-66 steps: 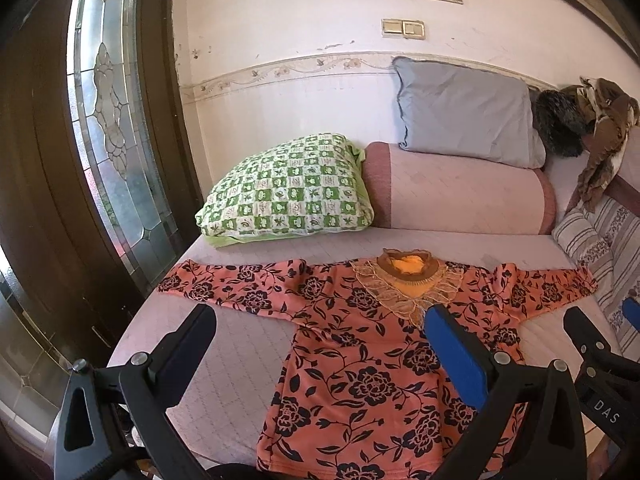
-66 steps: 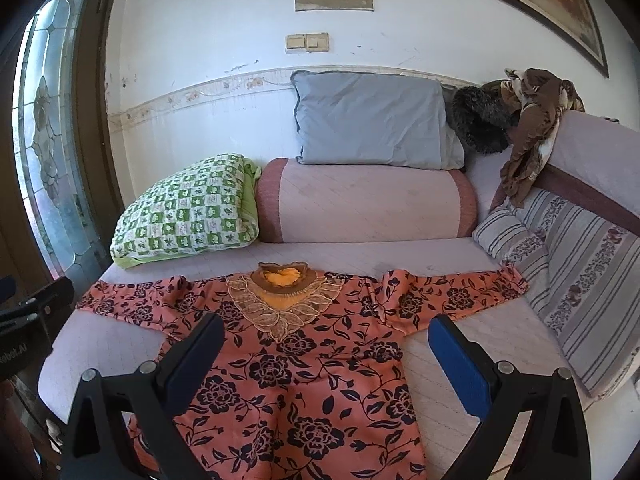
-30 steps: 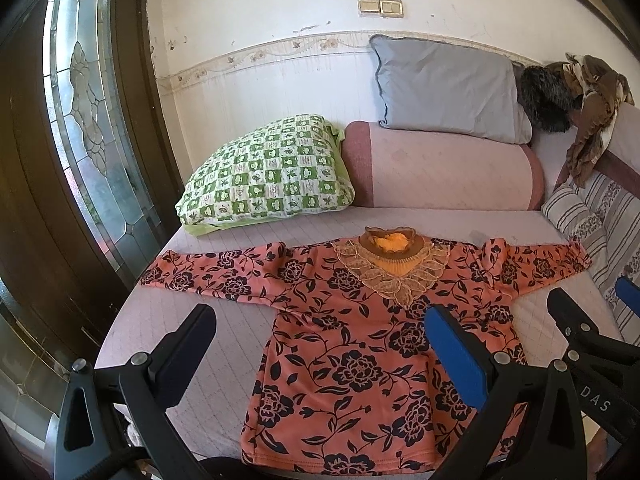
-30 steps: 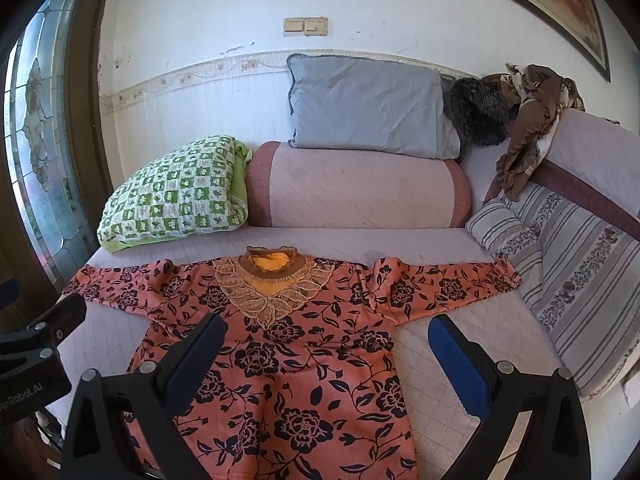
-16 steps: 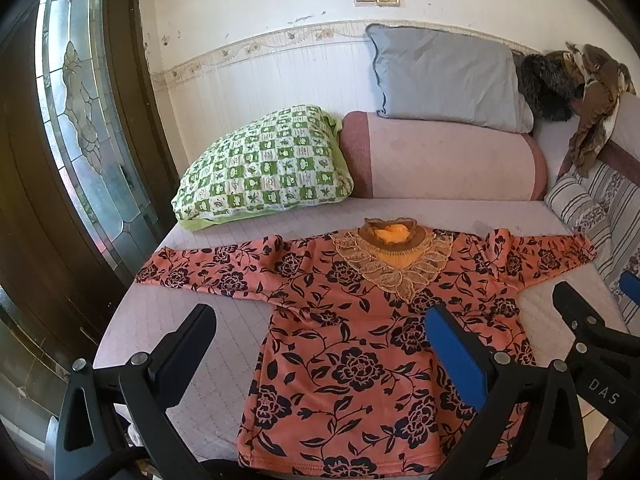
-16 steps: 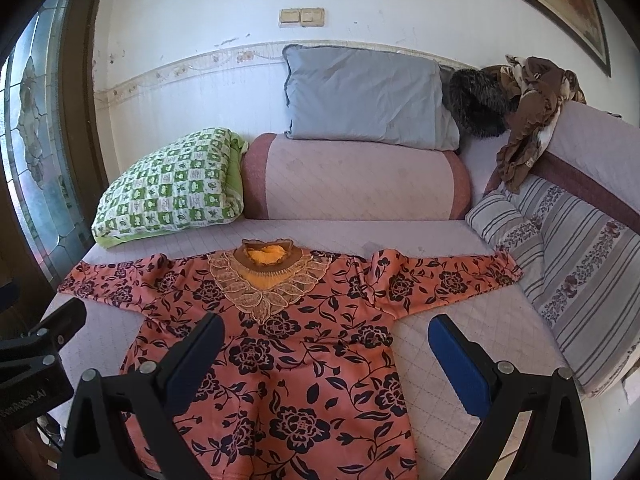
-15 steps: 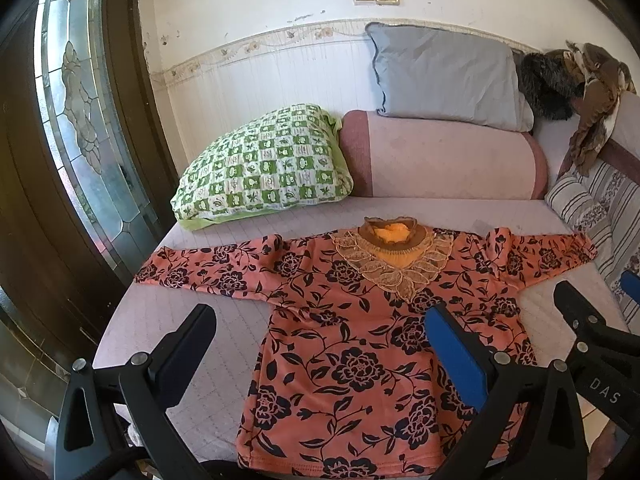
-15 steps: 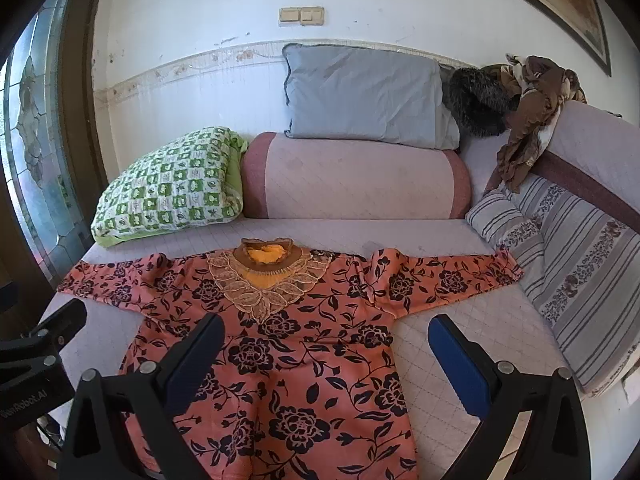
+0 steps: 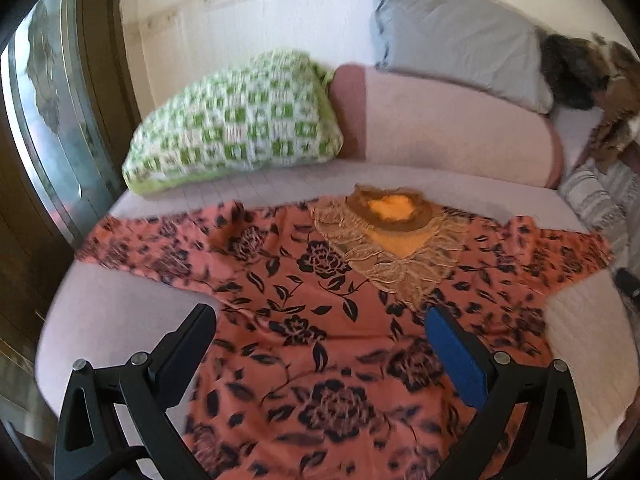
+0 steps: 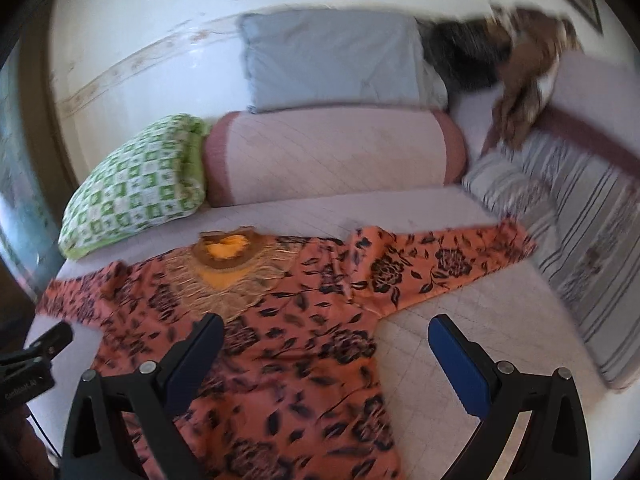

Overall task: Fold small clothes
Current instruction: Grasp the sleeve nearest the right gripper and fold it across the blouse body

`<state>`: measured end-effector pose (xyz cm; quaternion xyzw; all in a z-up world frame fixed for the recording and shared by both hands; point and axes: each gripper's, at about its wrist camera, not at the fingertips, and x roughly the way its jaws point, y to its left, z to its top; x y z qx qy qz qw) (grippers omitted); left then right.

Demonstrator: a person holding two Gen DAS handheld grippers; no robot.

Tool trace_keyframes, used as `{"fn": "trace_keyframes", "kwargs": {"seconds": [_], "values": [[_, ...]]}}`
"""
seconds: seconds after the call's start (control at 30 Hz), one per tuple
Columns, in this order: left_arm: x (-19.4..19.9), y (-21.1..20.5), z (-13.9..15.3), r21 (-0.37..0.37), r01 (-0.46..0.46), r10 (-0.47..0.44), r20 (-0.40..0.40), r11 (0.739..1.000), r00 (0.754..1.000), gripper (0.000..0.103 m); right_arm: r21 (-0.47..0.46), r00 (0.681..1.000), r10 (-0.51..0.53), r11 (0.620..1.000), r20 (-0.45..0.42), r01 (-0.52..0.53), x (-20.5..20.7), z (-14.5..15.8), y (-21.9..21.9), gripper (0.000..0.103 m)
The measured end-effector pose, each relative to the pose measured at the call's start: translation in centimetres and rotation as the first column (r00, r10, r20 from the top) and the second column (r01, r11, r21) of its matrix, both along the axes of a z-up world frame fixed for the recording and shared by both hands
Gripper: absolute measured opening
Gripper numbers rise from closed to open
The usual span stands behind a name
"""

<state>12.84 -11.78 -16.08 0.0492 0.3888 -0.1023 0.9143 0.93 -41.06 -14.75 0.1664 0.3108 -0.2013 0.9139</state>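
An orange-pink floral long-sleeved top [image 9: 320,320] lies spread flat, front up, on the pale quilted bed [image 9: 120,320], both sleeves stretched out sideways. Its lace collar [image 9: 396,236] with an orange inset points to the pillows. The top also shows in the right wrist view [image 10: 288,340], right sleeve [image 10: 448,268] reaching to the striped cushion. My left gripper [image 9: 320,344] is open and empty above the top's left half. My right gripper [image 10: 324,352] is open and empty above the top's right side. The left gripper's tip shows in the right wrist view [image 10: 48,340].
A green checkered pillow [image 9: 240,128], a pink bolster [image 9: 452,136] and a grey pillow [image 9: 452,36] lie along the wall. Striped cushions [image 10: 580,248] and a brown cloth heap [image 10: 524,80] stand at the right. A stained-glass door [image 9: 44,120] borders the bed's left side.
Both grippers have moved forward and down toward the top, which now looks larger. The frames now are motion-blurred. The top has not moved and both grippers stay open.
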Motion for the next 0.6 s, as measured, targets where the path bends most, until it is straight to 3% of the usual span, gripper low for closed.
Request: {"fn": "trace_keyframes", "kwargs": {"seconds": [0.1,0.2,0.27,0.37,0.43,0.5,0.6], "values": [[3.2,-0.9,-3.9,0.001,-0.028,0.028,-0.047,1.000,0.998,0.103,0.125,0.994,-0.107,0.986,-0.038,0.111,1.4,-4.4,-9.0,0.103],[5.6,-1.3,-7.2,-0.011,-0.044,0.043,-0.088,0.999,0.995,0.103,0.288,0.980,-0.196,0.937,-0.045,0.200,2.0,-8.8,-18.0,0.103],[6.5,-1.4,-8.6,-0.023,-0.048,0.045,-0.097,0.999,0.994,0.103,0.461,0.955,-0.289,0.841,-0.061,0.284,1.7,-12.5,-24.5,0.102],[7.6,-1.7,-10.0,-0.014,-0.034,0.033,-0.116,0.999,0.993,0.103,0.687,0.886,-0.463,0.646,0.007,0.332,-0.2,-16.7,-31.6,0.098],[8.0,-2.0,-10.2,0.006,-0.028,0.028,-0.097,1.000,0.995,0.103,0.748,0.854,-0.519,0.576,0.024,0.329,-0.6,-18.5,-34.3,0.093],[8.2,-2.1,-10.3,0.015,-0.030,0.031,-0.077,0.999,0.997,0.103,0.770,0.836,-0.548,0.547,0.033,0.329,-0.5,-19.7,-35.9,0.089],[8.5,-2.1,-10.5,0.002,-0.027,0.027,-0.068,1.000,0.997,0.103,0.766,0.814,-0.578,0.549,0.059,0.334,0.3,-20.0,-37.8,0.089]]}}
